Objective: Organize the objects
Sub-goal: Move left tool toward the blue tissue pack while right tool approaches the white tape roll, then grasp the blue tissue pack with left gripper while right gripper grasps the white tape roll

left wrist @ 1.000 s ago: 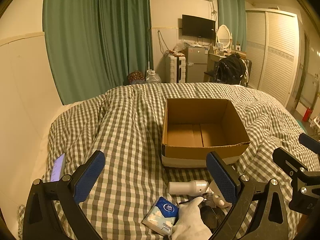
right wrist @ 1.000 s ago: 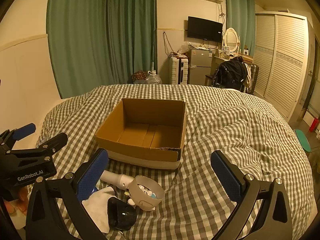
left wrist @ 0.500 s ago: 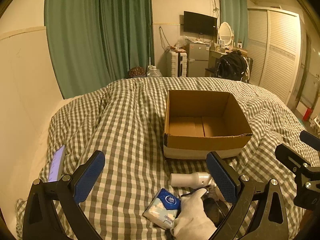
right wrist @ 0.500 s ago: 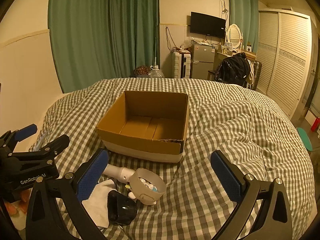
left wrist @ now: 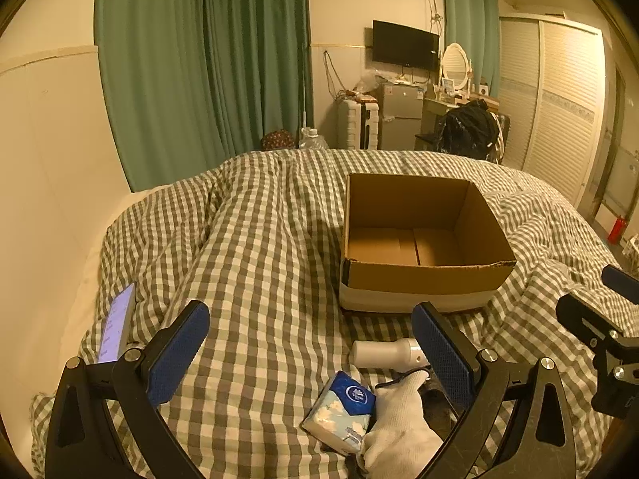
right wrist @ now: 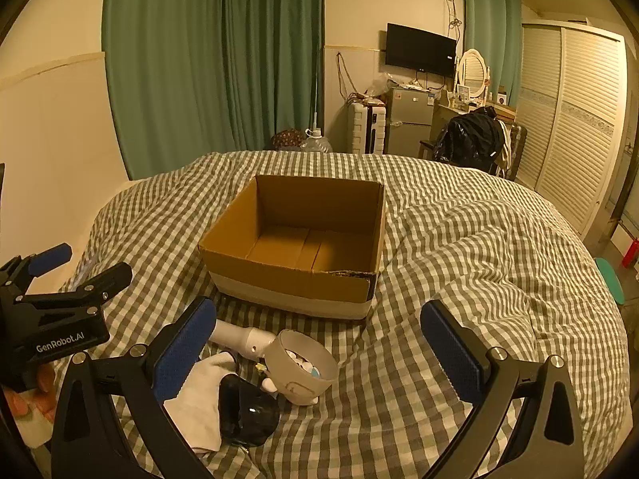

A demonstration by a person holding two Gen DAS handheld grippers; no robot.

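An open, empty cardboard box point(left wrist: 423, 235) point(right wrist: 303, 239) sits on the checked bedspread. In front of it lies a small pile: a white handheld fan point(left wrist: 385, 353) point(right wrist: 299, 367) with a round head, a blue and white tissue pack point(left wrist: 339, 411), a white glove point(left wrist: 399, 431) point(right wrist: 199, 403) and a round black object point(right wrist: 247, 409). My left gripper point(left wrist: 311, 355) is open above the bed, the pile near its right finger. My right gripper point(right wrist: 319, 351) is open too, hanging over the fan head. Neither holds anything.
A phone point(left wrist: 118, 323) with a lit screen lies at the bed's left edge by the wall. Green curtains point(left wrist: 199, 64) hang behind the bed. A fridge, dresser and chair with a black bag point(right wrist: 471, 139) stand at the back; wardrobe doors are on the right.
Both grippers have risen and tilted slightly, so the box and the pile sit a little lower in each view. Nothing was picked up or moved.
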